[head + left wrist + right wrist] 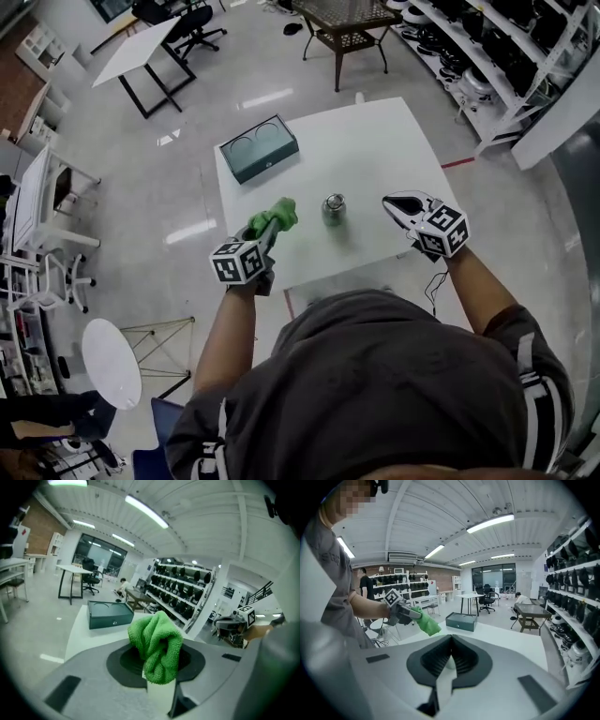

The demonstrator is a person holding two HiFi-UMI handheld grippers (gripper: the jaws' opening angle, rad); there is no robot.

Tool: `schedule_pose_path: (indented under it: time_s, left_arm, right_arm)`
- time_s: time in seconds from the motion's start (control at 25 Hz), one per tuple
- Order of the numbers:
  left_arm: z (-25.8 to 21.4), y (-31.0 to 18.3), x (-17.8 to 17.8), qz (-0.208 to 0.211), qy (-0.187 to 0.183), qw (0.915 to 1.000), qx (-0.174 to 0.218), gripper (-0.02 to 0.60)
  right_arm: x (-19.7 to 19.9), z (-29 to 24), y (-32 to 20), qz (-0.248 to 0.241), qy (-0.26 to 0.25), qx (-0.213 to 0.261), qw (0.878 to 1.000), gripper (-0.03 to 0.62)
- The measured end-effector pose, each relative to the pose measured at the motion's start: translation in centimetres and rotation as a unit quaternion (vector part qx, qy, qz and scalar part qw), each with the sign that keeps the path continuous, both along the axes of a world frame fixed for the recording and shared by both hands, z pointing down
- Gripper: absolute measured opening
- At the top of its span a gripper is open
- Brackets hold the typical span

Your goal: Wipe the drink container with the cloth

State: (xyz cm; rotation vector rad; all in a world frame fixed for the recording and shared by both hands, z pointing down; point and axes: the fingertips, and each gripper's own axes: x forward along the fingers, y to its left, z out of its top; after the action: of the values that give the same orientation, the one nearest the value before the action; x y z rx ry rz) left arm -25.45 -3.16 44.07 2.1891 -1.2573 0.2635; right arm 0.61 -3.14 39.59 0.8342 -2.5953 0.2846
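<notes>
A small metallic drink container (334, 209) stands upright near the middle of the white table (375, 150). My left gripper (267, 230) is shut on a bunched green cloth (274, 217), held just left of the container and apart from it. In the left gripper view the cloth (157, 646) covers the fingertips of the left gripper (158, 670). My right gripper (392, 203) hovers to the right of the container, shut with nothing in it. In the right gripper view its jaws (450, 660) meet, and the green cloth (426, 623) shows at the left. The container is not seen there.
A dark green box (258, 148) lies at the table's back left corner, also seen as the box (110, 613) and the box (461, 620). Shelves (487, 56) with dark gear line the right side. A brown side table (347, 28) stands behind.
</notes>
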Motion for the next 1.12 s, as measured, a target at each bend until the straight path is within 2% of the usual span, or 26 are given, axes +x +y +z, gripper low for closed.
schedule_pose_path:
  time_s: [0.12,0.28,0.48,0.6,0.72,0.84,1.12]
  left_arm:
    - [-3.0,0.9,-0.3,-0.043,0.019,0.9979,0.044,0.086]
    - [-7.4,1.8,0.8,-0.081,0.036,0.9903,0.107,0.086]
    - [-12.5,2.1,3.1,-0.082,0.03,0.9769,0.195,0.086]
    - [-14.4,2.7,3.9,-0.074,0.038,0.9704,0.227,0.086]
    - [-14.9,3.0,4.5,-0.074,0.039,0.9655,0.246,0.086]
    - [-14.4,3.1,4.7,-0.08,0.067,0.9631,0.248,0.086]
    - [-12.5,2.9,4.1,-0.09,0.07,0.9672,0.227,0.086]
  right_arm:
    - [1.4,-1.6,-0.9,-0.005,-0.014,0.01,1.0,-0.008]
    - [4.0,-4.0,-2.7,-0.006,-0.035,0.018,0.999,-0.008]
    - [5.8,-7.1,-5.1,-0.002,-0.064,0.035,0.997,-0.008]
    - [5.5,-9.2,-5.5,0.0,-0.085,0.053,0.995,-0.009]
    - [5.4,-10.5,-5.9,0.006,-0.108,0.065,0.992,-0.009]
    - [5.3,-10.1,-6.3,0.015,-0.118,0.063,0.991,-0.009]
    - [5.0,-7.4,-6.4,0.017,-0.093,0.044,0.995,-0.009]
